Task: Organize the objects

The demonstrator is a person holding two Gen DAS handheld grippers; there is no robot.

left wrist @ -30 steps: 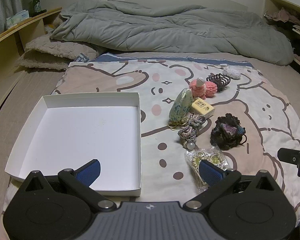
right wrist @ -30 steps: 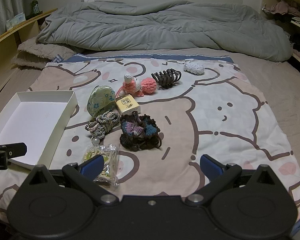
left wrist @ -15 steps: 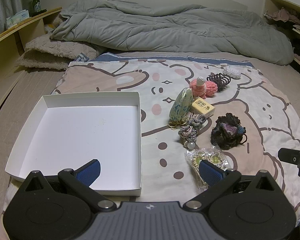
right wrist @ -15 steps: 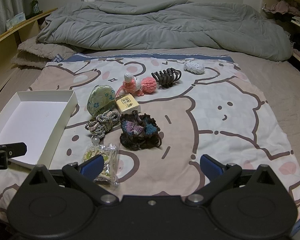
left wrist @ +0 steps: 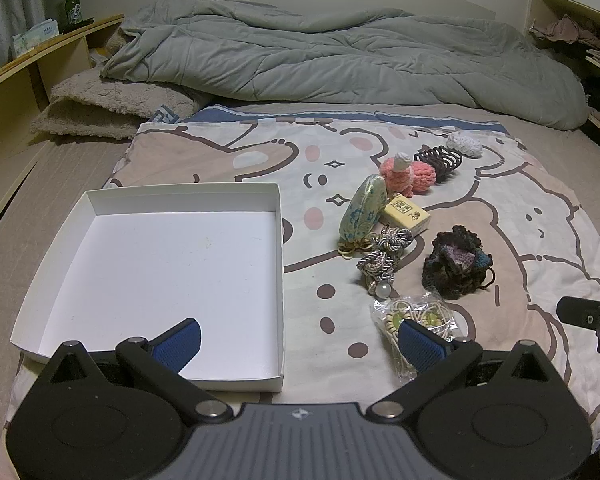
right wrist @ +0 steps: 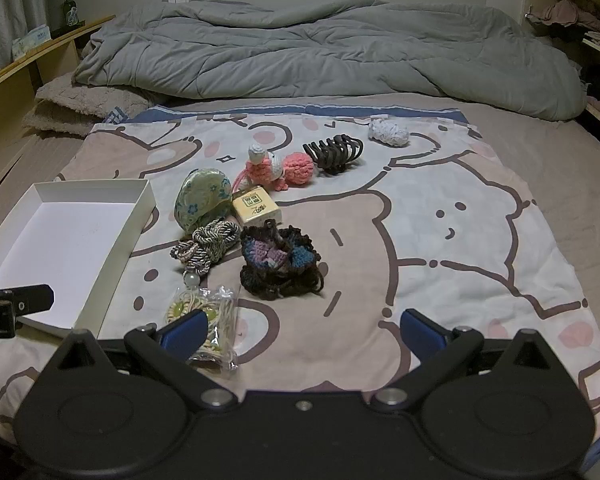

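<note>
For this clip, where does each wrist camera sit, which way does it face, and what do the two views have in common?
Left wrist: low over the bed's near edge, facing the headboard; sees the white box straight ahead, its own open left gripper, and the other gripper's tip at the right edge.
Right wrist: further right, same heading; sees the crochet scrunchie ahead and its open right gripper.
Shared: box, the trinket cluster, grey duvet.

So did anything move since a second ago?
No, nothing visibly moved. The left gripper and the right gripper both stay open and hold nothing. The white box is still bare inside, and the little things still lie on the blanket beside it.
</note>
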